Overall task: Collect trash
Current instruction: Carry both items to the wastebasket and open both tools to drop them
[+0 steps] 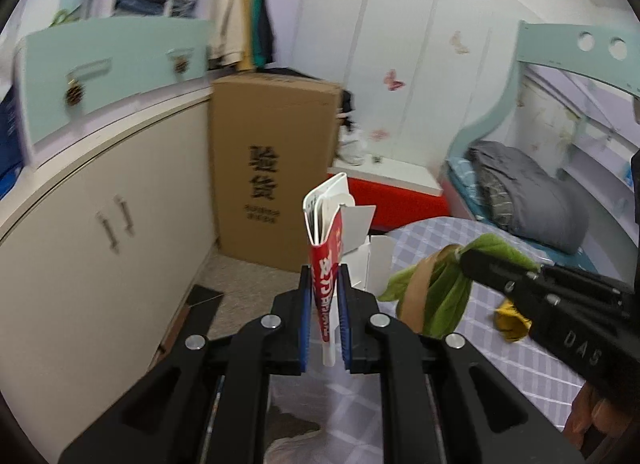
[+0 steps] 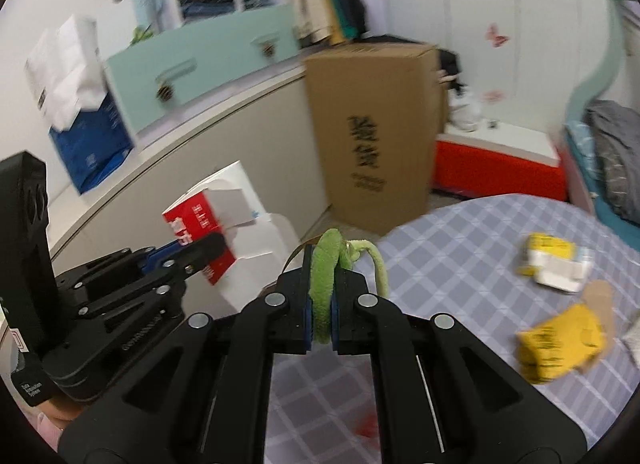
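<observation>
Red-and-white carton (image 1: 326, 264) was pinched flat in left gripper (image 1: 325, 304), held up off the table. Right gripper (image 2: 321, 304) was clamped on a limp green leaf (image 2: 322, 284), most of it dangling loose, so it could tear or slip out. Yellow wrappers (image 2: 560, 344) lay on the checked tablecloth (image 2: 460, 264). No bin in view. Tall cardboard box (image 1: 272, 167) on the floor was closed; contents unknown.
</observation>
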Available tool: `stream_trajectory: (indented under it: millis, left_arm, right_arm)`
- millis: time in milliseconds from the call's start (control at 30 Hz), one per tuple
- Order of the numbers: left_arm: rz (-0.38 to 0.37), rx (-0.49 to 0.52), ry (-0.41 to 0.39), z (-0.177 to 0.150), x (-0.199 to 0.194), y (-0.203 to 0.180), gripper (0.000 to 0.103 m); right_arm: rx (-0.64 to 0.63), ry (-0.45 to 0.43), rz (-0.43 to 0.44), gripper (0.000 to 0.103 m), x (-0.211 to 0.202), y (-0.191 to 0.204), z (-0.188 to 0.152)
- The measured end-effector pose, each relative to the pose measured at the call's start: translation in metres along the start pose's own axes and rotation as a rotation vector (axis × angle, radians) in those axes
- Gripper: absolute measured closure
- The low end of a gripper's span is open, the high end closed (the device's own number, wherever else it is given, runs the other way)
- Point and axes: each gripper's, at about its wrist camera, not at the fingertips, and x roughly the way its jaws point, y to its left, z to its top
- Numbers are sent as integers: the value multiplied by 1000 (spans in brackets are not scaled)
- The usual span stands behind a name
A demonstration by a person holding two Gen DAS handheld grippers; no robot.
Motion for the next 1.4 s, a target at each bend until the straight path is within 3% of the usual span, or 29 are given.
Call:
stream_trajectory:
  millis: [267, 400, 433, 500, 567, 600, 800, 867, 933, 1400]
  left_arm:
    - [175, -100, 64, -20, 26, 98, 91]
    - [291, -140, 90, -32, 38, 143, 91]
    - [304, -153, 100, -35, 41, 154, 91]
    - [324, -175, 117, -40, 46, 169, 91]
    - [330, -191, 140, -46, 53, 182, 91]
    - [334, -195, 151, -49, 56, 186, 92]
    - [324, -195, 191, -60, 72, 191, 91]
    - [318, -189, 202, -63, 78, 186, 91]
    - [316, -182, 208, -64, 81, 183, 91]
    - [323, -167, 212, -60, 87, 170, 91]
  right_arm:
    - [-34, 119, 99, 97, 97, 71, -13]
    - [-58, 154, 105, 96, 139, 95, -22]
    - [-60, 156, 110, 92, 149, 98, -24]
    - [-58, 195, 104, 76, 171, 104, -31]
    - [-71, 217, 90, 50, 183, 108, -37]
    - [-86, 217, 78, 50, 186, 109, -40]
    - [-104, 211, 41, 49, 188, 105, -48]
    - [-115, 180, 39, 41, 184, 105, -48]
    - [-117, 161, 19, 41, 181, 104, -48]
    - [23, 109, -17, 35, 173, 78, -41]
